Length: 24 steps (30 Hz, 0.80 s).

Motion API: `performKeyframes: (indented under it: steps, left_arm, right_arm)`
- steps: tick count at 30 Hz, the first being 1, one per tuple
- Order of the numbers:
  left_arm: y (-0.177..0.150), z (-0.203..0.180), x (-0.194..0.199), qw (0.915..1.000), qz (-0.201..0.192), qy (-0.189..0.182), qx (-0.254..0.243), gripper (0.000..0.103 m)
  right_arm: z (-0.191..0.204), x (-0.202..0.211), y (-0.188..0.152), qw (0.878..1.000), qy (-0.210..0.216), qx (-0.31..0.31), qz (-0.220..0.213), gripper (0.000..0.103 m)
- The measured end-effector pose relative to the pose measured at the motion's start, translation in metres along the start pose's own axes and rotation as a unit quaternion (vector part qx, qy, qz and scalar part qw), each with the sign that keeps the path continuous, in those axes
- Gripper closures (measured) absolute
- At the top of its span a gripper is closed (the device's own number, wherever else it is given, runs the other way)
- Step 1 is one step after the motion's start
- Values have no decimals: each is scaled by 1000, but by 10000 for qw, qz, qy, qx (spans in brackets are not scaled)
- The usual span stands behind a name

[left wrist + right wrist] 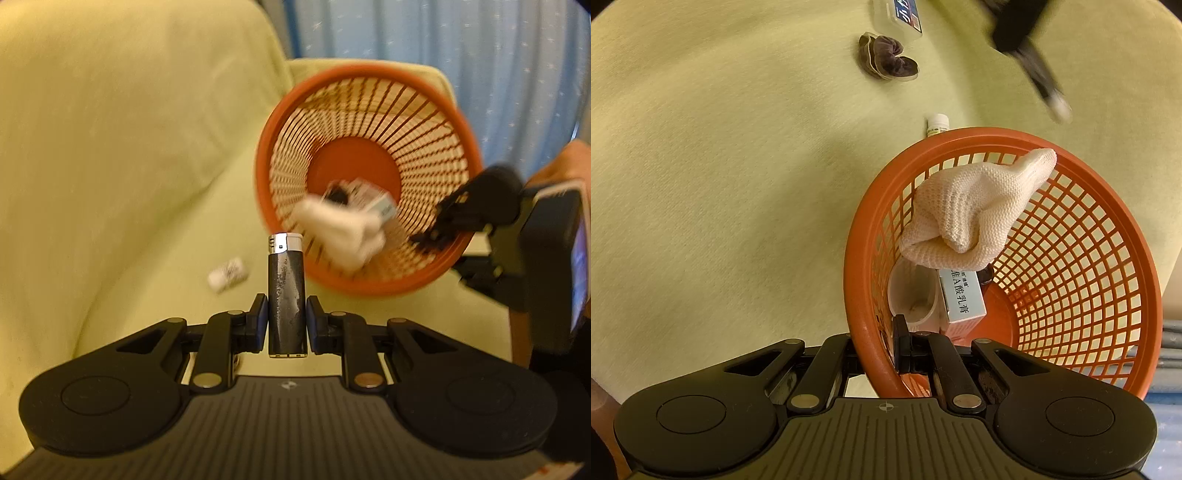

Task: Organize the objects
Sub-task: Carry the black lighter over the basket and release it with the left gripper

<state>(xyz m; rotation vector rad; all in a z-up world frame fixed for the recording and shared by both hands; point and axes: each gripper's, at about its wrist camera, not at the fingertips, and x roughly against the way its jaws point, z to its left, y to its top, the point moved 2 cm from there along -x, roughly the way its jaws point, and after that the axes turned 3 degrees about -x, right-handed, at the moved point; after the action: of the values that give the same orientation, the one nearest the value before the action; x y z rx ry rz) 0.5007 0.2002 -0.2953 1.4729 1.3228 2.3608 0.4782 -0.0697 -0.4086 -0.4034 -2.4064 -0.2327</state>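
My left gripper [286, 308] is shut on a black lighter [287, 295] with a silver cap, held upright above the yellow-green sofa. Just beyond it is an orange mesh basket [266, 147], tipped toward me. My right gripper [878, 343] is shut on the basket's near rim [857, 295]; in the left wrist view it [439, 230] clamps the rim at the right. Inside the basket lie a white knitted cloth [964, 206], a pale blue box [962, 295], a white cup [912, 291] and a small dark bottle [986, 273]. The left gripper [1015, 26] and the lighter [1047, 88] appear blurred at top right.
On the sofa seat [720, 184] lie a brown scrunchie [888, 61], a clear plastic package [897, 14] and a small white bottle [938, 123], also seen as the white bottle [227, 275]. The sofa backrest [110, 129] rises on the left; a blue curtain [480, 44] hangs behind.
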Motion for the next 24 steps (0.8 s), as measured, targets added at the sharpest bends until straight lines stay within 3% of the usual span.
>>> performKeyframes:
  steps: [9, 15, 17, 24]
  left_arm:
    - [58, -29, -10, 9981, -344, -282, -414, 86]
    - [85, -43, -38, 9967, -569, -440, -376, 84]
    - [90, -42, -46, 9971, -586, -371, -300, 73]
    - [83, -36, -41, 9976, -575, -279, -248, 74]
  right_arm:
    - [2, 0, -2, 10000, -11, -25, -36, 101]
    - [2, -1, -3, 10000, -4, -30, -63, 101]
    - [1, -1, -3, 10000, 0, -44, -76, 101]
    - [2, 0, -5, 9999, -12, -75, -106, 101]
